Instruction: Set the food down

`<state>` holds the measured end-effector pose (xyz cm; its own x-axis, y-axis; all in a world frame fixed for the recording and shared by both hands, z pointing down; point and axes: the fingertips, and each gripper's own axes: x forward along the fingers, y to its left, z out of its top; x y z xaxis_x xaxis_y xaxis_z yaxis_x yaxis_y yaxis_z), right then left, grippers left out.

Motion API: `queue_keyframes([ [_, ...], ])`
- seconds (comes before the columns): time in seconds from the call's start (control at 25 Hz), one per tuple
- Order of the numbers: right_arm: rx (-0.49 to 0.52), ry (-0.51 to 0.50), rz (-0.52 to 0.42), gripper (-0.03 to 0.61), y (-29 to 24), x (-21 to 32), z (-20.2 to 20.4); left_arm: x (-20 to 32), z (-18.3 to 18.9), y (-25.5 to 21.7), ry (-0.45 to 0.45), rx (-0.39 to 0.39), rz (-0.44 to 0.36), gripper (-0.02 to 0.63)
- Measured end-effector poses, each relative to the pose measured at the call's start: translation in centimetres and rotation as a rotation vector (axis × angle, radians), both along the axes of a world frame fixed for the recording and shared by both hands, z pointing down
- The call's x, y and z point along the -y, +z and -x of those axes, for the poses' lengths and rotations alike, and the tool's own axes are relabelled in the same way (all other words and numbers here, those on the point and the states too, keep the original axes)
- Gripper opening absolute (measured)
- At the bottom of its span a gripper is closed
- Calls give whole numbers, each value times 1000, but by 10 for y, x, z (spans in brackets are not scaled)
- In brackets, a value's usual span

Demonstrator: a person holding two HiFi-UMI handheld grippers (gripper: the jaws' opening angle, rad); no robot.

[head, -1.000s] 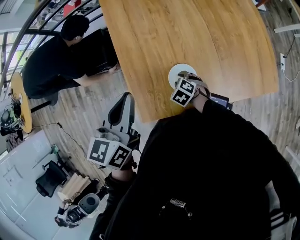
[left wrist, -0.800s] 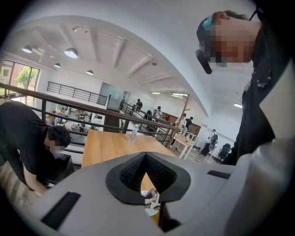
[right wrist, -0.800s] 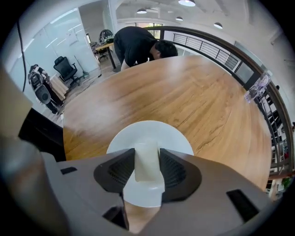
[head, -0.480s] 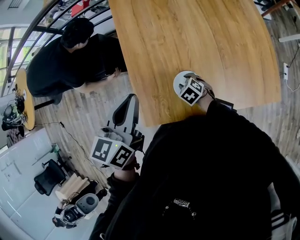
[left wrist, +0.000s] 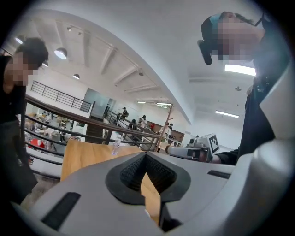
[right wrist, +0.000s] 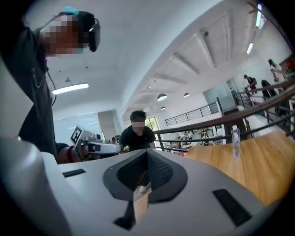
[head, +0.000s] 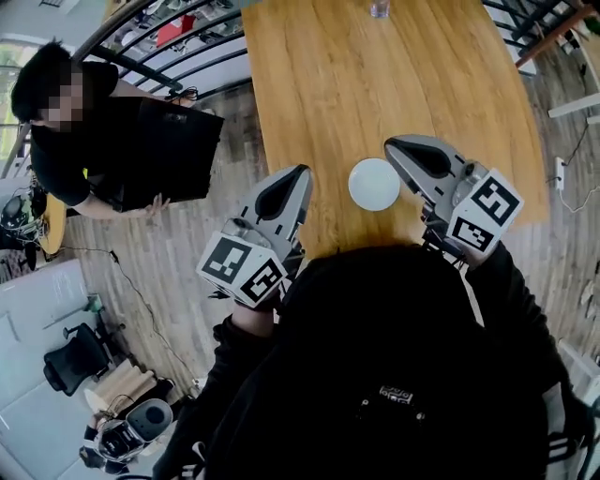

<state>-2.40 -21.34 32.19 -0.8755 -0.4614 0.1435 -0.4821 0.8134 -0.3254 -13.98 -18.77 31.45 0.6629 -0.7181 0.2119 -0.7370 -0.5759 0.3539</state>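
A small white round plate (head: 374,184) lies on the wooden table (head: 375,84) near its front edge; I can make out no food on it. My right gripper (head: 392,143) is lifted just right of the plate, clear of it, jaws shut with nothing between them. My left gripper (head: 302,172) hovers at the table's front left edge, left of the plate, shut and empty too. In the left gripper view the pads (left wrist: 152,171) meet, and the right gripper (left wrist: 191,150) shows beyond. The right gripper view shows closed pads (right wrist: 154,169) and the left gripper (right wrist: 94,148).
A clear bottle (head: 379,8) stands at the table's far end, also seen as a bottle (right wrist: 236,137) in the right gripper view. A person in black (head: 112,141) stands by the table's left side at a railing (head: 169,47). Wood floor surrounds the table.
My right gripper has lifted off the plate and drawn back to its right with jaws closed. The left gripper has risen toward the table edge. The person at the left has stepped further left.
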Motion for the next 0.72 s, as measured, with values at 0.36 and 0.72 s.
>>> queue_keyframes([
  [0.36,-3,-37,-14,17,7,-70,40,-34,-3,26,182,28,62,-2],
  [0.72,-187,-144,-23,18,-19,-104,20,-62,-35,69,280,-47,310,-2],
])
